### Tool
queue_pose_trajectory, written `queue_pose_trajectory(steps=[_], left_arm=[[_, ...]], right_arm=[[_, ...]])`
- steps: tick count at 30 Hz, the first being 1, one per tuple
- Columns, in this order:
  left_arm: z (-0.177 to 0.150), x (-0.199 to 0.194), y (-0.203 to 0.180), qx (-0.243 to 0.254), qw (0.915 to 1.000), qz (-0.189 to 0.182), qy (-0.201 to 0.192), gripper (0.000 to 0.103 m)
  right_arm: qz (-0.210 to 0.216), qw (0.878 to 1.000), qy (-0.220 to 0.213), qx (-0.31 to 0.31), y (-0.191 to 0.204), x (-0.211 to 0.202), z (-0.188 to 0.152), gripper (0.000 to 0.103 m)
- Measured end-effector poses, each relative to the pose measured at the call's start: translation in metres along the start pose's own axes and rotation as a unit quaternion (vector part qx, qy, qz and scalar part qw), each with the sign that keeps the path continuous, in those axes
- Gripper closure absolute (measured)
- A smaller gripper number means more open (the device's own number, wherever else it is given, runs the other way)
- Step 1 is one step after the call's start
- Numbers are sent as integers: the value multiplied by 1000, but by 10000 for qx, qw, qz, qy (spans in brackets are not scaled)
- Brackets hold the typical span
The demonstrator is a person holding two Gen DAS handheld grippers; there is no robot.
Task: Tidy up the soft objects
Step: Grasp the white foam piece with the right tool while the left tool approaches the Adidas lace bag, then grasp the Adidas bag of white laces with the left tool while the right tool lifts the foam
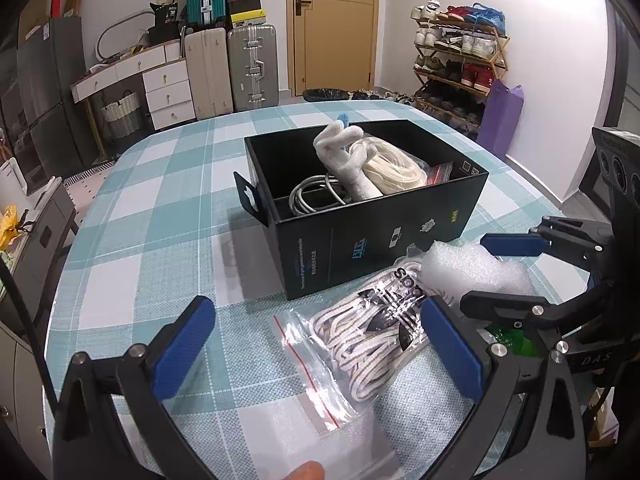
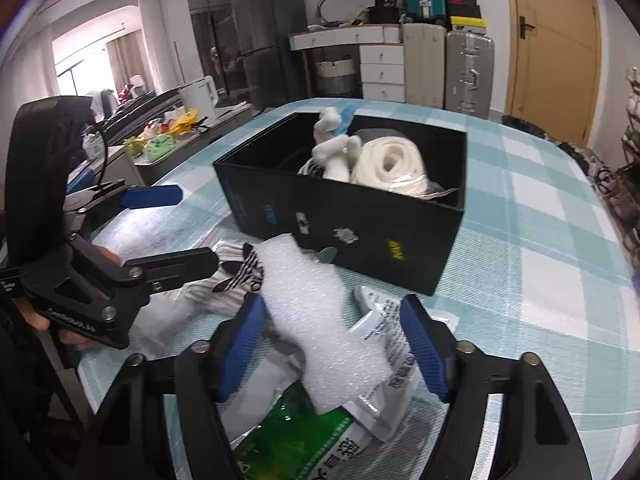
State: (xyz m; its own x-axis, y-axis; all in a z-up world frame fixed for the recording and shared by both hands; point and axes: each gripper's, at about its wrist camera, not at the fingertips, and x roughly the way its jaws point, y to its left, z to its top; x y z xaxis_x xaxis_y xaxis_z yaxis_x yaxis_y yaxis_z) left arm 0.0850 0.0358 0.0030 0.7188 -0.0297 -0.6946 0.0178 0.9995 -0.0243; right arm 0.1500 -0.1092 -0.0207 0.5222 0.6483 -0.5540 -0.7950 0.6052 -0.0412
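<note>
A clear zip bag of white laces [image 1: 372, 332] lies on the checked tablecloth, under my left gripper [image 1: 318, 350], which is open and holds nothing. A white foam sheet [image 2: 320, 320] rests on a printed white packet [image 2: 394, 368] and a green packet [image 2: 296, 440]. My right gripper [image 2: 332, 346] straddles the foam; its left pad is at the foam's edge and a gap shows at the right pad. The black box [image 1: 360, 248] holds a white glove [image 1: 344, 148], a coil of white rope [image 1: 394, 168] and a grey cable [image 1: 316, 196].
The table's cloth [image 1: 160, 200] curves away to a rounded edge at the left and far sides. Suitcases [image 1: 252, 68], drawers [image 1: 168, 92], a shoe rack [image 1: 460, 60] and a purple bag [image 1: 500, 120] stand beyond it. A fingertip [image 1: 306, 470] shows at the bottom.
</note>
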Motion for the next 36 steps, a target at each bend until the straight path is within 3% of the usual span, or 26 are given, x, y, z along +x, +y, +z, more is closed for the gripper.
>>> queue_pose_trajectory(steps=[8, 22, 30, 36], left_arm=[[-1, 2, 1, -11, 10000, -49, 34, 0], [-3, 13, -9, -38, 9983, -470, 335, 0], [-1, 7, -29, 525, 9980, -279, 211, 0], [4, 13, -36, 738, 9957, -438, 346, 0]], right_arm=[[84, 9997, -118, -184, 6, -5, -2, 66], [-7, 9985, -463, -291, 1, -30, 6, 67], [-32, 9983, -513, -283, -1, -37, 5, 67], [-6, 9979, -585, -289, -2, -45, 5, 67]])
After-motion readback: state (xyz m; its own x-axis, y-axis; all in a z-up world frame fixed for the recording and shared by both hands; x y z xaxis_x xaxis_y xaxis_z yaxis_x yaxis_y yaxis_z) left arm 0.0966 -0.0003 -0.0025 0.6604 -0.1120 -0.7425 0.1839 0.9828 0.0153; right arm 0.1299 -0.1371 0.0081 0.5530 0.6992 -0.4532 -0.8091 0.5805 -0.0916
